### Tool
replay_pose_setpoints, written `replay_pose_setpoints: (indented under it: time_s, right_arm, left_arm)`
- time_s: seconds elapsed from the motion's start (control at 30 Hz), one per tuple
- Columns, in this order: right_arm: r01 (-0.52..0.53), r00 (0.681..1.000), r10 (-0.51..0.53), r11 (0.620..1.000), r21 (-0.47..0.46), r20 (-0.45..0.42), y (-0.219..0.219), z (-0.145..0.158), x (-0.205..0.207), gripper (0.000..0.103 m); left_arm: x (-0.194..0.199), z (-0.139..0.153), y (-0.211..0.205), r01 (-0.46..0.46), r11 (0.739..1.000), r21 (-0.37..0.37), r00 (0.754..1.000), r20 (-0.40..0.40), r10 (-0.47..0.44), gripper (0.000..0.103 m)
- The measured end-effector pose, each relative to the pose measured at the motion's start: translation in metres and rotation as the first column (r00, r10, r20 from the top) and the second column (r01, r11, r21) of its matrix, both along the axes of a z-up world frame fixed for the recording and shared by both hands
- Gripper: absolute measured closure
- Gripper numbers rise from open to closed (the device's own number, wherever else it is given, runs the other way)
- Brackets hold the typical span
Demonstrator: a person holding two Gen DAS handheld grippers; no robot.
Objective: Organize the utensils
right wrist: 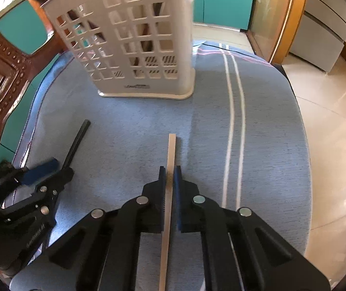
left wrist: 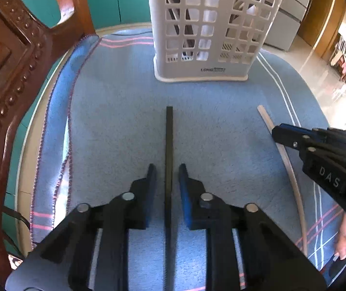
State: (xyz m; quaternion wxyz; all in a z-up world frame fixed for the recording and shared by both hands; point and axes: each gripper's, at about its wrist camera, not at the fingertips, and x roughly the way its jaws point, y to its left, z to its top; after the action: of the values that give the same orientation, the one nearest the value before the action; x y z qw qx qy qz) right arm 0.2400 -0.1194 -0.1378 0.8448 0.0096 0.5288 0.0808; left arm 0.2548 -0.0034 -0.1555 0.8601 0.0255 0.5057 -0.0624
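Observation:
A black chopstick (left wrist: 169, 150) lies on the blue cloth, between the blue pads of my left gripper (left wrist: 167, 168), which is open with a gap on each side of it. A pale wooden chopstick (right wrist: 171, 155) runs between the pads of my right gripper (right wrist: 170, 169), which is shut on it. A white lattice utensil basket (left wrist: 211, 24) stands upright ahead of both grippers, with dark utensils inside. The right gripper also shows in the left wrist view (left wrist: 277, 132) over the wooden chopstick (left wrist: 265, 116). The left gripper (right wrist: 59, 167) and the black chopstick (right wrist: 78, 140) show in the right wrist view.
A blue cloth (left wrist: 114, 111) with pink and white stripes covers the round table. A carved wooden chair back (left wrist: 15, 55) stands close at the left. The table edge drops to a tiled floor (right wrist: 330, 111) at the right.

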Motion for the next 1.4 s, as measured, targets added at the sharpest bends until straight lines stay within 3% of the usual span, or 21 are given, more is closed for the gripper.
replay_pose_setpoints:
  time_s: [0.07,0.17,0.23,0.33,0.4,0.7,0.73,0.8,1.07,1.4]
  right_arm:
    - [0.000,1.000,0.000,1.000,0.002,0.000,-0.003,0.001,0.002,0.095]
    - [-0.001,1.000,0.001,1.000,-0.001,-0.001,-0.006,0.002,0.003,0.095]
    - [-0.002,1.000,0.002,1.000,-0.003,-0.004,-0.006,0.002,0.004,0.094]
    - [-0.002,1.000,0.002,1.000,0.002,0.005,-0.003,0.004,0.002,0.090]
    - [0.003,1.000,-0.003,1.000,0.002,0.010,-0.002,0.006,0.004,0.086]
    - [0.029,1.000,-0.029,1.000,-0.007,0.006,-0.003,0.005,0.008,0.082]
    - [0.031,0.999,-0.031,0.999,-0.007,0.006,-0.004,0.004,0.008,0.082]
    - [0.034,0.999,-0.034,0.999,-0.006,0.005,-0.007,0.004,0.006,0.081]
    - [0.035,0.999,-0.035,0.999,-0.001,0.009,-0.007,0.005,0.006,0.078]
    - [0.011,1.000,-0.011,0.999,-0.038,0.001,0.001,0.000,0.005,0.075]
  left_arm:
    - [-0.001,0.001,0.000,0.007,0.999,-0.042,1.000,-0.016,-0.008,0.095]
    - [-0.003,0.002,0.000,0.011,0.993,-0.121,0.999,-0.046,-0.017,0.095]
    - [-0.002,0.003,0.003,0.001,0.991,-0.132,0.999,-0.037,-0.006,0.095]
    - [0.003,0.005,0.007,-0.014,0.990,-0.140,0.999,-0.030,0.010,0.086]
    - [0.003,0.007,0.003,-0.025,0.992,-0.124,1.000,-0.022,0.022,0.079]
    - [0.009,-0.001,-0.018,0.013,1.000,-0.024,1.000,-0.006,-0.013,0.073]
    - [0.008,-0.002,-0.019,0.014,1.000,-0.008,1.000,-0.003,-0.014,0.074]
    - [0.008,-0.001,-0.016,0.006,1.000,0.008,1.000,0.001,-0.006,0.094]
    - [0.007,0.001,-0.004,-0.031,1.000,0.004,0.999,0.007,0.031,0.095]
    - [0.012,-0.001,-0.007,-0.022,0.999,0.039,1.000,0.018,0.022,0.076]
